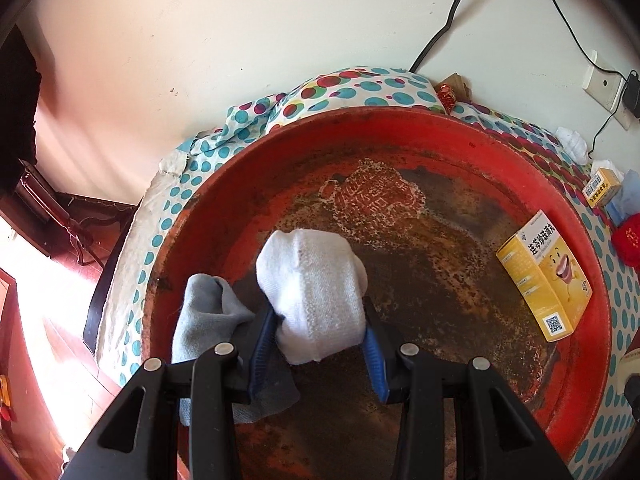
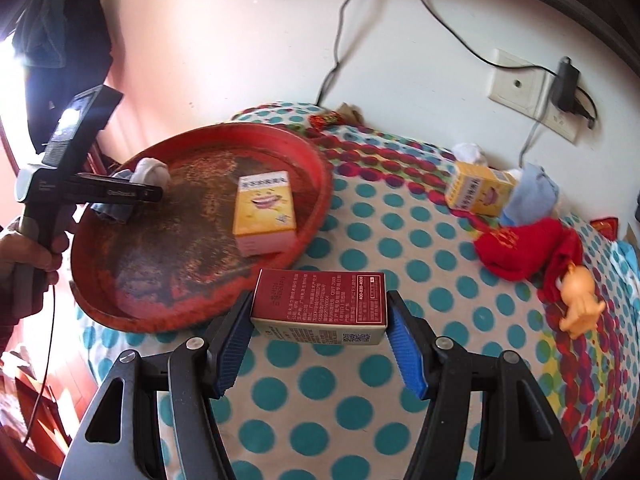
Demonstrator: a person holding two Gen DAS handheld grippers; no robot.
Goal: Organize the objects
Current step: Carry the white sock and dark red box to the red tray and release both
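So in the left wrist view the left gripper (image 1: 320, 328) sits low in the middle of the frame, clamped on a rolled white sock (image 1: 316, 292), blue pads pressing it from both sides, the bundle poking up past the fingertips. It's over the big worn red tray (image 1: 400, 132), which fills most of that frame. Just left of the white sock there's a grey sock (image 1: 208, 312), draped in the tray right beside the left finger and partly under it; can't tell if it's actually touching. A yellow box (image 1: 544, 276) lies inside the tray by its right rim. In the right wrist view the right gripper (image 2: 320, 332) is at lower center, squeezing a dark red box (image 2: 320, 300) by its short ends, held crosswise between the pads over the polka-dot cloth (image 2: 320, 412) on the worktop, just off the tray's near rim. Same view, upper right: another yellow box (image 2: 480, 192), a light blue sock (image 2: 528, 196) right against it, a red sock (image 2: 520, 248) below those, and an orange toy figure (image 2: 580, 300) at the right edge. The person's hand (image 2: 24, 252) holding the left gripper shows at far left.
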